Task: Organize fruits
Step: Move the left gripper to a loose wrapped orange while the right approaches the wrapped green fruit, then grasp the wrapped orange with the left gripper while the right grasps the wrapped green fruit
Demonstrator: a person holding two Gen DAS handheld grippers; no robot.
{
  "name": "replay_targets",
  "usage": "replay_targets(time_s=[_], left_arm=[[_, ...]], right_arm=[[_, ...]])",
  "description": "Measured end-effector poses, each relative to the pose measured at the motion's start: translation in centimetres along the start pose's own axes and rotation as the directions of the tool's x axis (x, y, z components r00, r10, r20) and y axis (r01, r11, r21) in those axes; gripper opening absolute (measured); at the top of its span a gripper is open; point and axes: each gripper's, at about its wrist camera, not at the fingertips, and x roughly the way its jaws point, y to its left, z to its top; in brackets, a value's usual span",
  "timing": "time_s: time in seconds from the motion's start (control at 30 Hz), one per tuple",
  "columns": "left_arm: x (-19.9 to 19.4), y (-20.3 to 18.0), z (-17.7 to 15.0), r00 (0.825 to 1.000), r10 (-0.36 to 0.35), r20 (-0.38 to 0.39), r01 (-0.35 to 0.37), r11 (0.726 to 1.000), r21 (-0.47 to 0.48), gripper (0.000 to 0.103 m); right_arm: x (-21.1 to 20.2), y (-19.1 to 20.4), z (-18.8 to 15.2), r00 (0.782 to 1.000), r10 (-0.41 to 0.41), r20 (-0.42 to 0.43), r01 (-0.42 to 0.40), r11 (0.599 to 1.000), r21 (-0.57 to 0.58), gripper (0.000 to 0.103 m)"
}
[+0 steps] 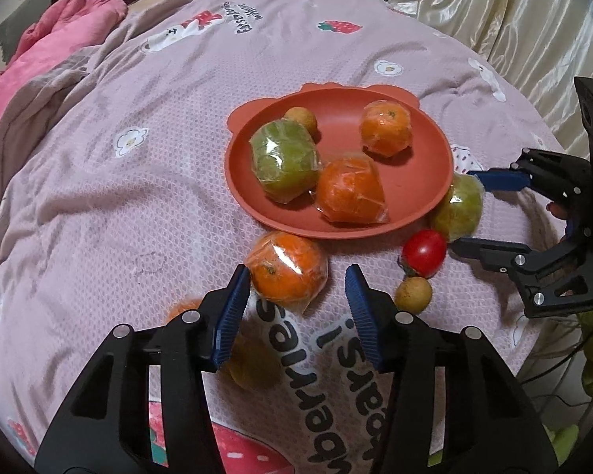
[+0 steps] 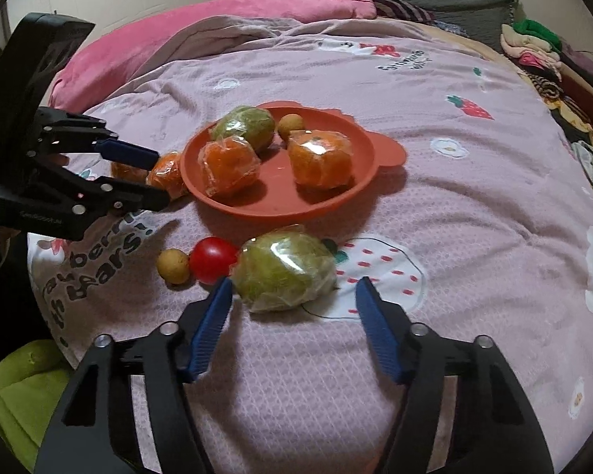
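Slippage is the main risk: each hand-held gripper stands apart on the bed beside the plate, left hand-held gripper straddling a wrapped orange, right hand-held gripper straddling a wrapped green fruit, and slick film may slide once squeezed.

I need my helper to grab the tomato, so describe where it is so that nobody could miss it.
Find the orange-red plate on the pink bedspread. Just off the plate's near rim three fruits lie in a row. The tomato is the middle one, between a small tan longan and a wrapped green citrus; it alone is red, glossy and unwrapped.
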Motion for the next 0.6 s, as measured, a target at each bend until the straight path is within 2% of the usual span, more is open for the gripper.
replay_targets(time_s=[0.23, 0.6], left_arm=[[0.8, 0.4, 0.4, 1.0, 0.005, -0.011, -0.005, 1.0, -0.006, 0.042], [1.8, 0.5, 0.7, 1.0, -0.009, -0.018, 0.009, 1.0, -0.007, 0.041]], right_arm=[[0.5, 0.0, 0.3, 1.0, 0.027, 0.009, -0.027, 1.0, 0.008, 0.053], [-0.1, -0.3, -0.1, 0.998, 0.045, 0.038, -0.046, 0.998, 0.044, 0.05]])
